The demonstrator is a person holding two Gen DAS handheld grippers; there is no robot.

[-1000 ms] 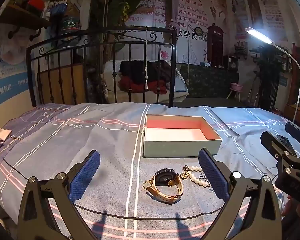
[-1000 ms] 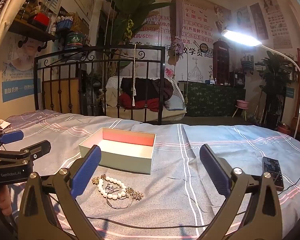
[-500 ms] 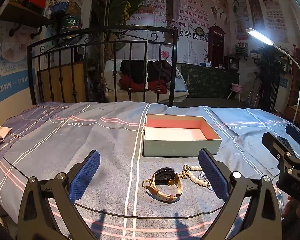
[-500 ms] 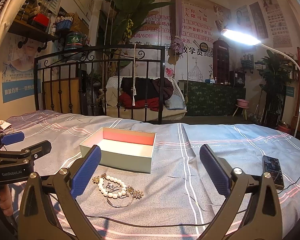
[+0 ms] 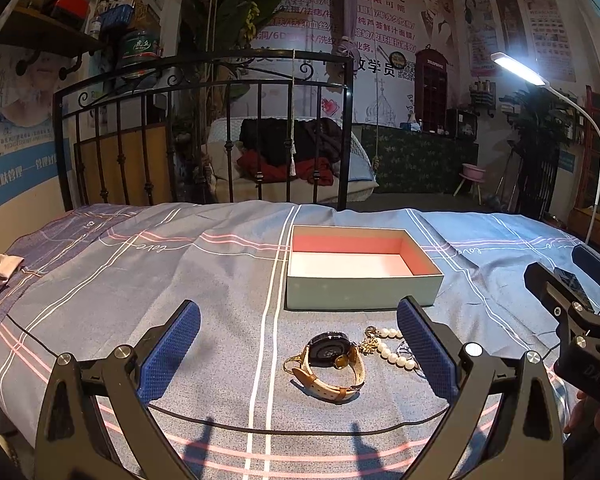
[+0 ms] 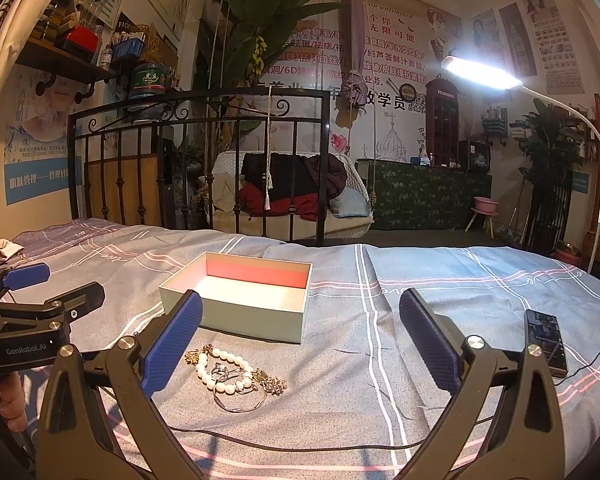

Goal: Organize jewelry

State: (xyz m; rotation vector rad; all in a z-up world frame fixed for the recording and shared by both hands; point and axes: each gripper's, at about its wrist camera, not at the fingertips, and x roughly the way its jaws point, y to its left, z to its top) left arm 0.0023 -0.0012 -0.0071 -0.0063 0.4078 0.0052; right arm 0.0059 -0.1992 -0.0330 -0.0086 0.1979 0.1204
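Almost nothing has shifted in the last second: my left gripper and right gripper still hover with fingers wide apart and empty, so no piece has been picked up yet. The watch and pearl bracelet lie on the bed, mid-width, just before the near wall of the empty box.

Blue-grey bedsheet with white and pink stripes spread across a bed. Black wrought-iron bed rail at the far edge. Dark rectangular smartphone lying flat on the sheet at right. Thin black cable trailing across the near sheet. Lit white arched floor lamp at right.
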